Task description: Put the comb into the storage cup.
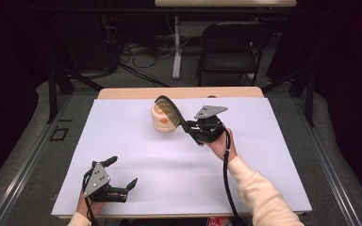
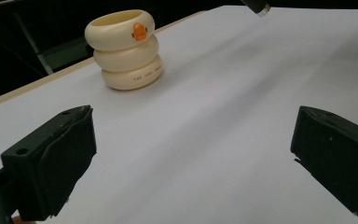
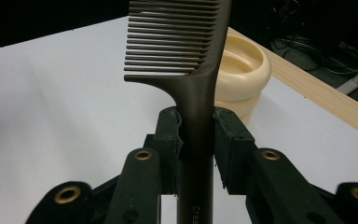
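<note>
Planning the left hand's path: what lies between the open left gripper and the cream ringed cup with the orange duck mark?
Nothing: bare white table surface runs from the left gripper to the cream ringed cup, as the left gripper view and the high view show.

Your right tongs [image 3: 198,140]: black jaws, brass-ringed screw holes, grey three-cornered plate [image 1: 210,111], black cable [image 1: 226,176]. Your left tongs [image 1: 122,175]: black, matching grey plate. Your sleeve [image 1: 259,193]: cream.

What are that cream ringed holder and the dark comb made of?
The cream ringed holder looks like glazed ceramic or smooth plastic: soft sheen, rounded stacked rings, a small orange duck face. The comb, clamped in the right gripper, looks like matte dark plastic, moulded in one piece.
</note>
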The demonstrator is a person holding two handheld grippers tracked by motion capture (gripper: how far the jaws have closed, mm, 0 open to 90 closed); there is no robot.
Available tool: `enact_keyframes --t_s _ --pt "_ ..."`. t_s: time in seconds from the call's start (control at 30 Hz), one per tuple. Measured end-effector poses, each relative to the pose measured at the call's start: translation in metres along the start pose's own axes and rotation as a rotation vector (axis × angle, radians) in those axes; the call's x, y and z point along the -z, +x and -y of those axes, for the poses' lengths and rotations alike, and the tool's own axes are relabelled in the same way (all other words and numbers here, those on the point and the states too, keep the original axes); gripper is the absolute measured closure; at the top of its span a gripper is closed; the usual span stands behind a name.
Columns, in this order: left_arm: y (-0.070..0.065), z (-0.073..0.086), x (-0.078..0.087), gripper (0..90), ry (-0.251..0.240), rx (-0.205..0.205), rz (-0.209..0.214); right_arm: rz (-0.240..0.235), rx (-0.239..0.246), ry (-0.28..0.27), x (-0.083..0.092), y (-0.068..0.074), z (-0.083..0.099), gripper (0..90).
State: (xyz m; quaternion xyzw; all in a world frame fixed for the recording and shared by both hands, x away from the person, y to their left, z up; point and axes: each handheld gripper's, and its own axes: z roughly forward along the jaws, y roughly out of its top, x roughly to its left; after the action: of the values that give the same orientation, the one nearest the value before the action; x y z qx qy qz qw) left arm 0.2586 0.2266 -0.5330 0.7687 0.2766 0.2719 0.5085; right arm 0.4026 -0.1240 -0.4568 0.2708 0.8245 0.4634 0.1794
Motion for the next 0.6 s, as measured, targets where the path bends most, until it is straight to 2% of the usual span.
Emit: enact_keyframes --t_s 0.6 --pt "0.0 0.0 0.0 0.3 0.005 0.001 -0.004 -0.005 -0.026 -0.015 -0.013 -0.008 -0.011 72.1"
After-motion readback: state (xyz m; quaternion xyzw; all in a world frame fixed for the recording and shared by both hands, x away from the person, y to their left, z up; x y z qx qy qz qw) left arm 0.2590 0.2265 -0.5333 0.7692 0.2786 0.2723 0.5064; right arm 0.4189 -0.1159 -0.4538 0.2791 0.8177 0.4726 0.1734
